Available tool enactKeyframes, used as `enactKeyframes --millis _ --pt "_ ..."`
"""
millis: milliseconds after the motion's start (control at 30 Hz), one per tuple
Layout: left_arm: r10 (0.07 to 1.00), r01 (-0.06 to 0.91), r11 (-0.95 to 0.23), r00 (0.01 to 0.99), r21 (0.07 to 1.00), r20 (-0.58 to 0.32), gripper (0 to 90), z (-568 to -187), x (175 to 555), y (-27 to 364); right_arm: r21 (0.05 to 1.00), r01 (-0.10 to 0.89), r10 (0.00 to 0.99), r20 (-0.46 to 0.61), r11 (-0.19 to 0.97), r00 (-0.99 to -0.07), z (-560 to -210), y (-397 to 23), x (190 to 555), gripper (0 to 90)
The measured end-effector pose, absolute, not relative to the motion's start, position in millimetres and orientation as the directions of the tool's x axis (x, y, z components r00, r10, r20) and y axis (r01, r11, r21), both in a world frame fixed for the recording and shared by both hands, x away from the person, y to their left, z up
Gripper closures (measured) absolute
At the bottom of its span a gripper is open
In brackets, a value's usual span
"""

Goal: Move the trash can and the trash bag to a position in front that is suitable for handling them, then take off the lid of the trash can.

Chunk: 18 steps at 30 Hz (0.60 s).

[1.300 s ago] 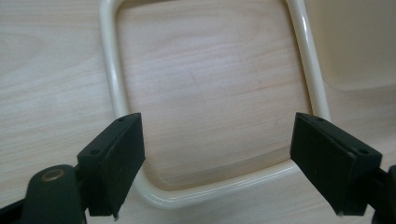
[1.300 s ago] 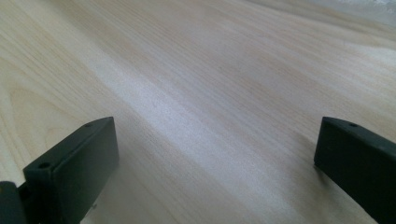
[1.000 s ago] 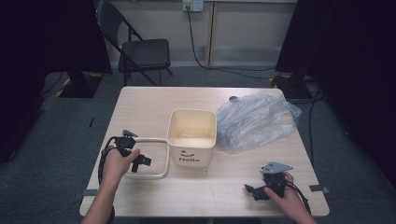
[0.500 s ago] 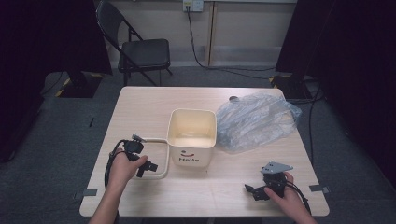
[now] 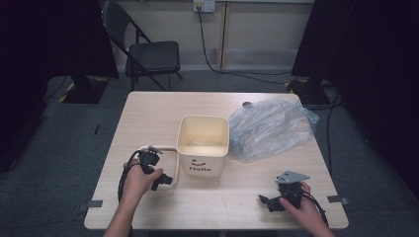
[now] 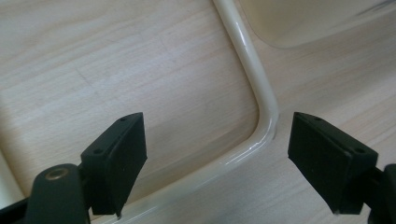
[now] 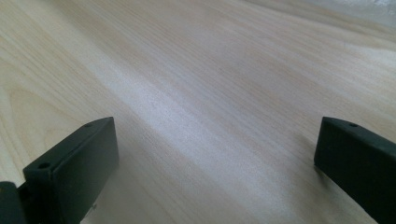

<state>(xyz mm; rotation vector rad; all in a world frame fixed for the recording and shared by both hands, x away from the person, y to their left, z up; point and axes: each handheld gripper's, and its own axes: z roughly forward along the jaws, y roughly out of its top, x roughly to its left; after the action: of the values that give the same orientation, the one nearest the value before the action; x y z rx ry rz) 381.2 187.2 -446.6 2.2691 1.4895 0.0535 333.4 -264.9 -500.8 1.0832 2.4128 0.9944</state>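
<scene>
The left gripper (image 6: 212, 140), jaws released wide, straddles the corner of the bucket's handle (image 6: 261, 126) lying flat toward the desk's left edge, ready to clench it, while the right gripper (image 5: 271, 201) rests open near the front-right corner.

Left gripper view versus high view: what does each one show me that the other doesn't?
Left gripper view alone: the wide gap between the left gripper's black jaws, which straddle the bent corner of the cream bucket handle without touching it. High view alone: the cream square plastic bucket's open mouth, the crumpled clear plastic bag, the right gripper. Both: the handle and the light wooden table.
</scene>
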Motion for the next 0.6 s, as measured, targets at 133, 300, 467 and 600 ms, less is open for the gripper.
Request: enactKeyframes --millis 133,300,467,600 --pt "0.874 0.863 -0.358 0.444 0.357 -0.198 18.9 -450.8 379.3 183.9 0.705 0.532 0.752 -0.003 0.469 -0.659 -500.7 -264.4 333.1 0.0" --pt "0.867 0.854 -0.388 0.466 0.346 -0.176 18.8 -445.1 375.4 182.1 0.655 0.546 0.728 -0.007 0.522 -0.686 -484.9 -263.5 334.0 18.4" --pt "0.854 0.846 -0.401 0.484 0.352 -0.189 18.8 -441.2 372.1 177.6 0.605 0.540 0.696 -0.033 0.585 -0.717 -470.5 -259.6 344.2 13.2" --pt "0.844 0.839 -0.412 0.499 0.356 -0.197 18.8 -440.8 370.0 173.6 0.575 0.543 0.684 -0.040 0.612 -0.728 -463.9 -252.8 357.1 13.9"
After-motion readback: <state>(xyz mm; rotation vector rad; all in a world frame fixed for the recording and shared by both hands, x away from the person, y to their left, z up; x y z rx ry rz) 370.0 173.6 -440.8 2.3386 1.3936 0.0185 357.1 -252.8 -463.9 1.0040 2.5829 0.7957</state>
